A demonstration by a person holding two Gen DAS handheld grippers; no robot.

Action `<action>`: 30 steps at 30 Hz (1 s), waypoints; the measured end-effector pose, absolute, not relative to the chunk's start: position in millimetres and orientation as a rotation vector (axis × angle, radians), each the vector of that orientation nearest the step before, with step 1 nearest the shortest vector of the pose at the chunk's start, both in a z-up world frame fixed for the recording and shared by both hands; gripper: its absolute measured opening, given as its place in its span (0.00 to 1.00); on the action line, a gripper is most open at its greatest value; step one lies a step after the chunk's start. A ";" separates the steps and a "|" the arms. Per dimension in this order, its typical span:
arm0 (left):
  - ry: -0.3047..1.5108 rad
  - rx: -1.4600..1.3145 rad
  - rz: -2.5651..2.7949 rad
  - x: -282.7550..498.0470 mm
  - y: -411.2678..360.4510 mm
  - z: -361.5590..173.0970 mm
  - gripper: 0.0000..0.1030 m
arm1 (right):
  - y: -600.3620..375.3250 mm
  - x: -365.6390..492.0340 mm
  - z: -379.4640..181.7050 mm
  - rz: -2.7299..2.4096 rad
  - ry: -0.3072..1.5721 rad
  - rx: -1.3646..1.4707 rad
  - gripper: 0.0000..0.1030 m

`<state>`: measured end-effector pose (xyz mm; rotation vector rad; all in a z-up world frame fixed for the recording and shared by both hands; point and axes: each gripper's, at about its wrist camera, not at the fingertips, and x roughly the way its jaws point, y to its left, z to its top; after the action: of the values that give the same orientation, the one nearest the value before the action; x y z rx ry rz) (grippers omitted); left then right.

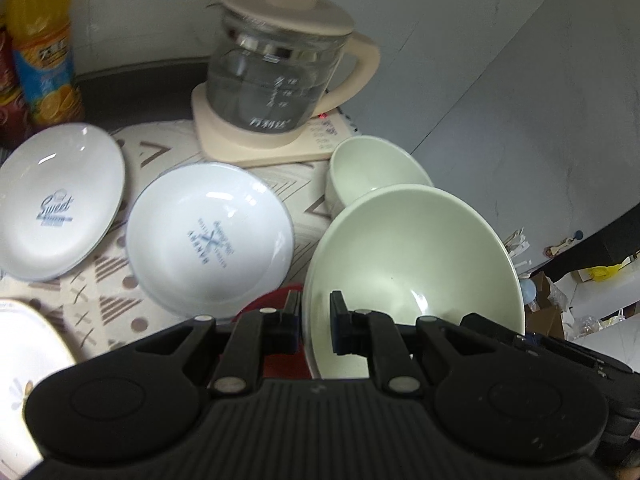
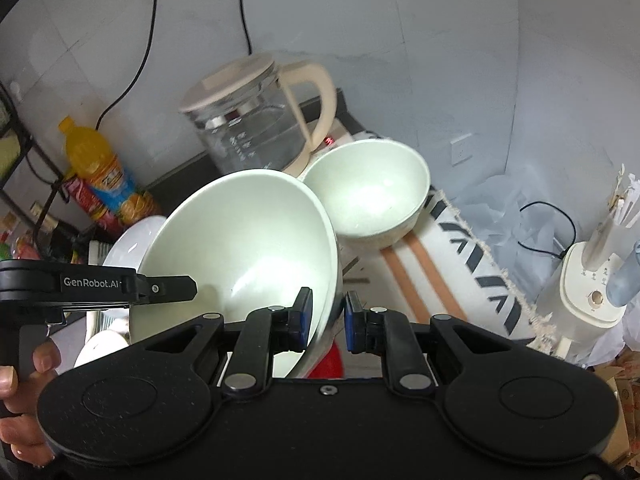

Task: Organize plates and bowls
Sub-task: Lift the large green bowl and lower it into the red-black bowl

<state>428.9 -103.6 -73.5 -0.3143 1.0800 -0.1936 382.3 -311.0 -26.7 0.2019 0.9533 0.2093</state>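
Both grippers, left (image 1: 315,322) and right (image 2: 329,322), have jaws clamped on opposite rims of one big bowl (image 2: 244,240), tilted above the surface. A smaller bowl (image 2: 370,188) sits just behind it, before the kettle (image 2: 256,112); two plates (image 1: 210,236) lie left.

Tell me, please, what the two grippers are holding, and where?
Both the left gripper and right gripper pinch the large pale green bowl by its rim, on opposite sides.

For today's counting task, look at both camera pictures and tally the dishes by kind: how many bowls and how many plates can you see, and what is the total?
Bowls: 2, the large bowl gripped by both grippers and the small bowl behind it.
Plates: 3, the Sweet plate, the middle plate and the edge plate.
Total: 5
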 end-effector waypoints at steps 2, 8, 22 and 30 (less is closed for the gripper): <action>1.094 -0.324 -0.190 423.7 -99.3 -77.9 0.12 | -305.8 378.1 -29.0 0.212 0.963 0.202 0.16; 1.150 -0.356 -0.166 408.6 -89.1 -99.6 0.12 | -294.4 368.2 -38.6 0.214 0.991 0.186 0.16; 1.253 -0.422 -0.139 395.0 -82.6 -142.8 0.12 | -273.9 369.6 -57.3 0.206 1.034 0.049 0.13; 1.300 -0.372 -0.112 398.3 -90.9 -150.0 0.15 | -276.1 372.0 -61.0 0.219 1.014 0.058 0.14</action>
<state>398.3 -90.9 -150.0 -0.3722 1.3002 -0.1120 372.0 -276.1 -61.0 0.0579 1.0135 0.2187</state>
